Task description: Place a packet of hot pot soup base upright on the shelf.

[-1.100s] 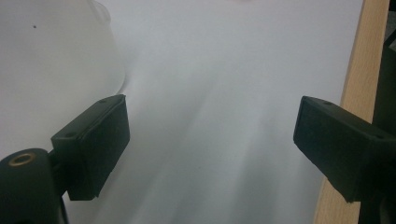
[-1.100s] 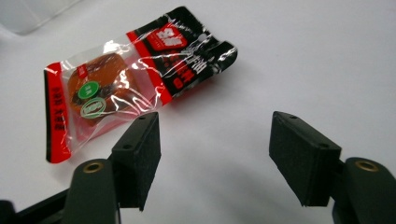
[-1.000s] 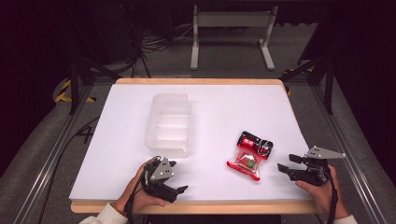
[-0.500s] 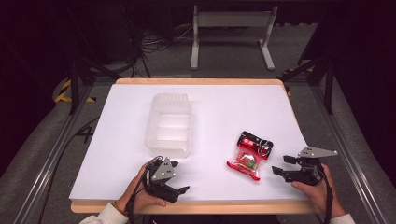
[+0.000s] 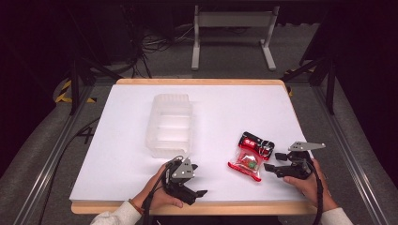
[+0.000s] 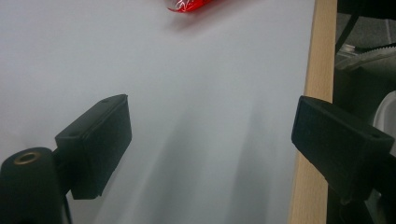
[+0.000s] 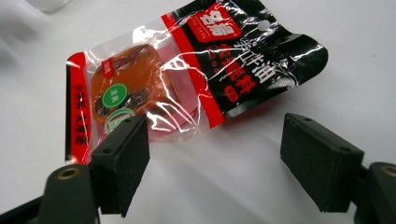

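Observation:
A red and black snack packet [image 5: 251, 154] lies flat on the white table [image 5: 234, 112], right of centre; its clear window shows orange pieces [image 7: 126, 93]. My right gripper [image 5: 273, 161] is open just right of the packet, jaws pointing at it. In the right gripper view, the right gripper [image 7: 215, 149] hovers at the packet's [image 7: 196, 65] near edge, and the left pad [image 7: 123, 161] overlaps its corner. My left gripper [image 5: 197, 180] is open near the front edge with nothing in it. The left gripper [image 6: 210, 135] faces bare table, and a red corner of the packet [image 6: 194, 4] shows far ahead.
A clear plastic container [image 5: 171, 124] with ribbed compartments stands left of centre, just behind my left hand. The table's wooden front edge [image 6: 317, 93] runs close by the left gripper's right jaw. Metal frame legs and cables lie on the floor beyond the table.
My right gripper has moved left, closing in on the packet's right side. The left gripper has shifted only slightly. The packet and container have not moved.

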Demonstrator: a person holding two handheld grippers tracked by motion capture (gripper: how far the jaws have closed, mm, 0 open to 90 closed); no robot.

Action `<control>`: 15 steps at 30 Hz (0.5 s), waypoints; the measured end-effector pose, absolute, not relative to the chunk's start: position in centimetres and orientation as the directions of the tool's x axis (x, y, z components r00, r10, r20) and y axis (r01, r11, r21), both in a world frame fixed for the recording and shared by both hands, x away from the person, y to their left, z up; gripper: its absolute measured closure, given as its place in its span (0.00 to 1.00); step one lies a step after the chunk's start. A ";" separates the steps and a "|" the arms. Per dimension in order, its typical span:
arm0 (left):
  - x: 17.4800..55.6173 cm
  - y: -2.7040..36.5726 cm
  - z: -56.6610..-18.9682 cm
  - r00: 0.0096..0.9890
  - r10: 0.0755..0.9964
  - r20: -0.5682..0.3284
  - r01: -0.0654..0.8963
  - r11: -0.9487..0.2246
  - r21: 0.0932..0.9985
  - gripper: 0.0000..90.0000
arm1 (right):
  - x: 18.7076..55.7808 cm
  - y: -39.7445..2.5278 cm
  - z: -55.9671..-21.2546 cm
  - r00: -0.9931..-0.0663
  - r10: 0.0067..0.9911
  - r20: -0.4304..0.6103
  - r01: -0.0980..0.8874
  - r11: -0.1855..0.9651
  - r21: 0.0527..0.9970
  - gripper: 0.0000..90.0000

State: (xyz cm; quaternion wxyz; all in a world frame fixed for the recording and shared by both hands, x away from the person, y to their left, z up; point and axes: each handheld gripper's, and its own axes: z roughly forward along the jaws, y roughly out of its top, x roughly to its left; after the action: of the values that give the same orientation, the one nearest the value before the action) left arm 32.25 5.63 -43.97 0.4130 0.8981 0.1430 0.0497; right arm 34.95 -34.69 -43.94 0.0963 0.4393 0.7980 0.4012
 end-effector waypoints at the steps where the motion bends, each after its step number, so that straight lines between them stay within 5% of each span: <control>1: 32.3 5.4 -44.0 0.954 0.298 -0.028 0.217 -0.622 0.752 0.14 | 35.2 -34.7 -44.0 -0.591 0.782 0.199 0.629 0.293 0.720 0.27; 11: 33.2 2.8 -44.1 0.964 0.261 -0.046 0.207 -0.631 0.747 0.14 | 37.0 -33.6 -44.1 -0.589 0.768 0.252 0.647 0.261 0.717 0.25; 15: 33.5 1.8 -44.1 0.967 0.249 -0.056 0.206 -0.633 0.747 0.14 | 37.3 -33.3 -44.3 -0.577 0.754 0.314 0.663 0.208 0.719 0.33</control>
State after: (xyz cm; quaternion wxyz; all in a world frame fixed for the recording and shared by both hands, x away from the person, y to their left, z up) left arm 33.51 1.82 -44.11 0.4097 0.9031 0.1261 0.0260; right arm 37.30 -33.27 -44.31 0.0525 0.4570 0.7755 0.4324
